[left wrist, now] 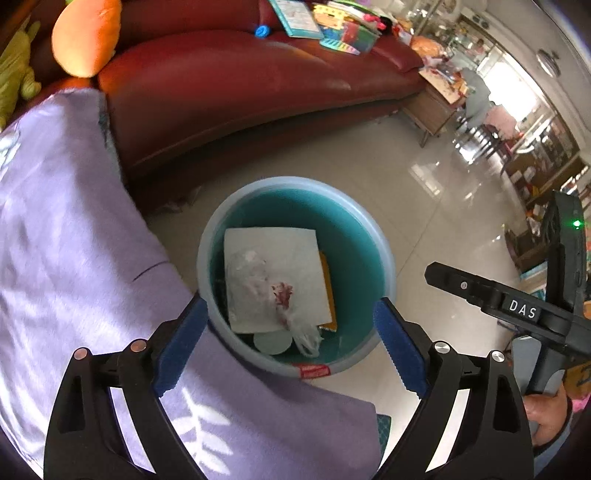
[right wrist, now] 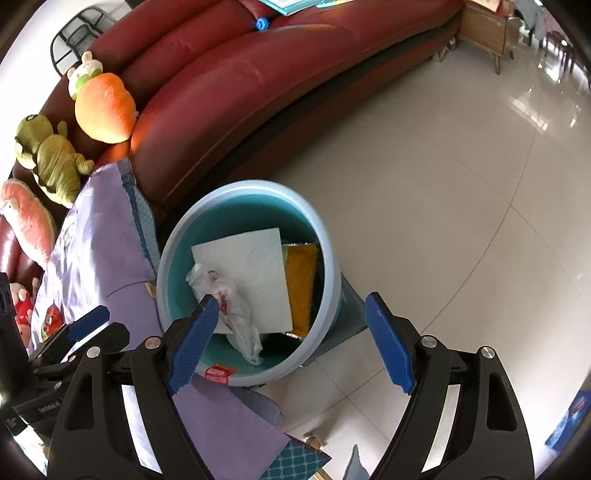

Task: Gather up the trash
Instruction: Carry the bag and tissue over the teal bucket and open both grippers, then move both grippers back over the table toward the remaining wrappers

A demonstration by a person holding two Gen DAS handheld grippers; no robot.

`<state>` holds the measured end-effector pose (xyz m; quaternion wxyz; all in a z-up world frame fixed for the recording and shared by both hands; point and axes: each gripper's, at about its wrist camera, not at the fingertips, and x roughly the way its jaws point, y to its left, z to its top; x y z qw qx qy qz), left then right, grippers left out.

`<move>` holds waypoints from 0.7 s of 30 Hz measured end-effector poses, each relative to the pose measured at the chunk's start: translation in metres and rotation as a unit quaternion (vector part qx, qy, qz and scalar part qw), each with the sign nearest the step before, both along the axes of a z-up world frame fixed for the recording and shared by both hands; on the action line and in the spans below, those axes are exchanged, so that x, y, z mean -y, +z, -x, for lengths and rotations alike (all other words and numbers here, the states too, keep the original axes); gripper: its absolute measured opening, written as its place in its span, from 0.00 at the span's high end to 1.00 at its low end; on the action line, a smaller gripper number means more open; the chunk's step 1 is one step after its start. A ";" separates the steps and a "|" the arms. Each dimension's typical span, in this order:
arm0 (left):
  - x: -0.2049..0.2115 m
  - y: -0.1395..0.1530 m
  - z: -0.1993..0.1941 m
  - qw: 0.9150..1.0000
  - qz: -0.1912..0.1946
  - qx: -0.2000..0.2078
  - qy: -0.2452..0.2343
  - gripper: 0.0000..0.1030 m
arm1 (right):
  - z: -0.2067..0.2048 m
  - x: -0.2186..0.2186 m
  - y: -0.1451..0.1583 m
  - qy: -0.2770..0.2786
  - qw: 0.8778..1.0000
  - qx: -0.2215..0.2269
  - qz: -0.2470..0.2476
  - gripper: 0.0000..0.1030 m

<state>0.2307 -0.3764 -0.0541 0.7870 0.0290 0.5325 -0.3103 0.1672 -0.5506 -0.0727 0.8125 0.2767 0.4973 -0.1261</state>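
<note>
Both the left gripper (left wrist: 290, 332) and right gripper (right wrist: 291, 332) hang wide apart and empty above the blue bin (left wrist: 384, 266); the plastic bag (left wrist: 280, 295) lies inside on paper. Drop seems finished; next, find more trash.

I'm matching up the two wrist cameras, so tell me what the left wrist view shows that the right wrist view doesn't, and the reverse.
Only the left wrist view: the person's hand gripping the right gripper's handle, and a heap of colourful books and toys on the sofa.

Only the right wrist view: a green frog plush toy and a blue patterned mat on the floor.

Both: the round teal plastic bin holding white paper and a crumpled clear plastic bag, the red leather sofa, the lilac cloth, and an orange plush.
</note>
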 end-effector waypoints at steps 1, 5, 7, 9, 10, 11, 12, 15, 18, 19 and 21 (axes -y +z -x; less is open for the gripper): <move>-0.004 0.001 0.002 1.000 0.002 -0.001 0.003 0.11 | 0.000 -0.003 0.000 0.001 1.000 -0.002 0.002 0.21; -0.018 0.006 0.007 1.000 0.008 -0.002 0.011 0.11 | 0.003 -0.015 0.005 0.008 1.000 -0.005 0.009 0.18; -0.024 0.009 0.010 1.000 0.012 -0.002 0.015 0.10 | 0.004 -0.021 0.009 0.011 1.000 -0.006 0.011 0.18; -0.032 0.013 0.013 1.000 0.017 0.000 0.018 0.10 | 0.006 -0.027 0.014 0.014 1.000 -0.006 0.014 0.18; -0.035 0.016 0.014 1.000 0.018 0.001 0.020 0.10 | 0.006 -0.031 0.017 0.015 1.000 -0.006 0.016 0.18; -0.041 0.018 0.017 1.000 0.018 0.003 0.023 0.10 | 0.007 -0.034 0.019 0.016 1.000 -0.005 0.018 0.18; -0.046 0.021 0.018 0.999 0.020 0.004 0.025 0.10 | 0.009 -0.040 0.022 0.018 1.000 -0.005 0.020 0.18; -0.061 0.029 0.024 0.999 0.025 0.011 0.036 0.10 | 0.011 -0.053 0.029 0.024 0.999 -0.003 0.025 0.18; -0.079 0.036 0.030 0.998 0.032 0.017 0.046 0.10 | 0.013 -0.069 0.036 0.032 0.999 -0.002 0.027 0.18; -0.087 0.038 0.032 0.998 0.035 0.019 0.050 0.10 | 0.015 -0.074 0.038 0.034 0.999 -0.001 0.027 0.18; -0.099 0.042 0.038 0.997 0.038 0.023 0.057 0.10 | 0.016 -0.087 0.043 0.040 0.999 0.002 0.030 0.18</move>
